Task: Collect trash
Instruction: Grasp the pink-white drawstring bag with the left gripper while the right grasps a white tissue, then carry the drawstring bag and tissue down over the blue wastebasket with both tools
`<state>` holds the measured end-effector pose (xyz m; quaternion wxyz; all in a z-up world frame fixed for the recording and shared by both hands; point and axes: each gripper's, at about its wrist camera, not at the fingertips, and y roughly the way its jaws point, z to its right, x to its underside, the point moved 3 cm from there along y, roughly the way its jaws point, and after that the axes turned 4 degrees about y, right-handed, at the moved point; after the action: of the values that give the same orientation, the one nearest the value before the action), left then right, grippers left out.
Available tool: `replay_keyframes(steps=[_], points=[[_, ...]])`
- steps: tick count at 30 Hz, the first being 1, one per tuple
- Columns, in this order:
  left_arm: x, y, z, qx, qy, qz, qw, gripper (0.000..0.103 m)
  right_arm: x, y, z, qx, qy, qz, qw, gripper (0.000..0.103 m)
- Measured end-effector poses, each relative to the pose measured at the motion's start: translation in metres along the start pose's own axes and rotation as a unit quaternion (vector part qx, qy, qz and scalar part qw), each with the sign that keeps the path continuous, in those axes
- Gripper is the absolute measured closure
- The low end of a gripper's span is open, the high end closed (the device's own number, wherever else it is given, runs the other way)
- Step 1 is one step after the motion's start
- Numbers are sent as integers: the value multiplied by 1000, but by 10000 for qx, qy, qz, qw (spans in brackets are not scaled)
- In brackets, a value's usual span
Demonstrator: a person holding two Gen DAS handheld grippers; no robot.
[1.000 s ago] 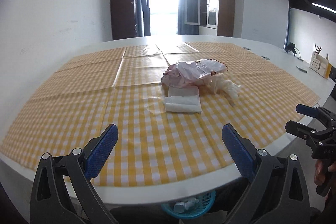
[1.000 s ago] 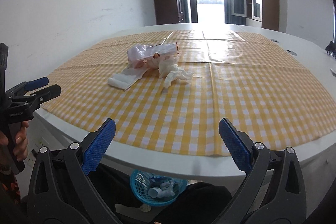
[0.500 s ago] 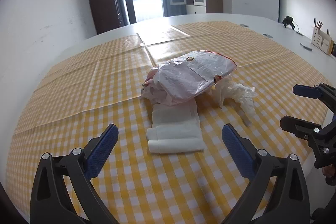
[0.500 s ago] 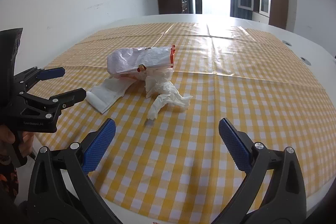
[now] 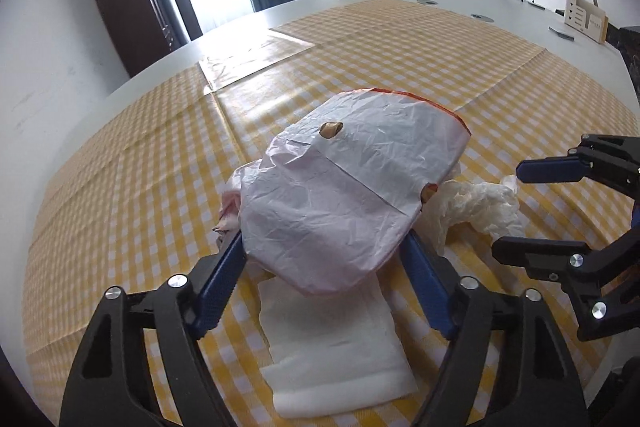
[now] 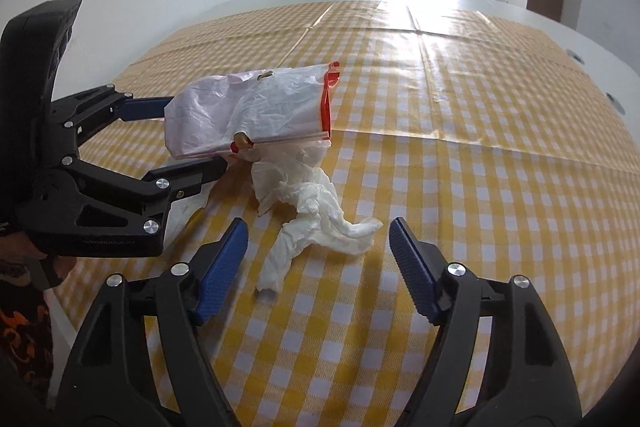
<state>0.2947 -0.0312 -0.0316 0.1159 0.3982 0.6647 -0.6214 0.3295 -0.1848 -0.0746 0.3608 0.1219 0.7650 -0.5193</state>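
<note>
Both claws have swept in over the checked bench, jaws just narrowing. My left claw (image 5: 322, 255) straddles the crumpled plastic bag (image 5: 344, 195) at twelve o'clock; my right claw (image 6: 318, 259) brackets the limp tissue wad (image 6: 316, 219). Light, soft, slippery stuff, I judge: pinch bunched folds.

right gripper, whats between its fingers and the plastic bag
The crumpled white tissue lies between the right gripper and the plastic bag, clearest in the right wrist view.
</note>
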Motion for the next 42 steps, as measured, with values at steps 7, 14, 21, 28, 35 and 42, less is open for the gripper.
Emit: replay_keyframes(steps=[7, 14, 21, 28, 35, 42], points=[[1, -8, -23, 457, -692, 449, 9955, 68, -2, 13, -3, -6, -90, -139, 9999, 69], [5, -21, -53, 462, -1474, 798, 9848, 91, 6, 4, -21, -6, -284, -48, 9996, 91], [4, -36, -55, 255, -1444, 1287, 9808, 95, 29, -47, -4, 34, 219, 686, 9974, 92], [33, -84, -60, 219, -2363, 1521, 9594, 95, 68, -86, 17, -7, 468, 932, 9945, 92], [88, -146, -14, 317, -2579, 1685, 9508, 95, 94, -108, -2, -434, 275, 1116, 9924, 92], [134, -179, 24, 282, -2474, 1580, 9555, 95, 110, -136, -29, -483, -35, 1284, 9905, 92]])
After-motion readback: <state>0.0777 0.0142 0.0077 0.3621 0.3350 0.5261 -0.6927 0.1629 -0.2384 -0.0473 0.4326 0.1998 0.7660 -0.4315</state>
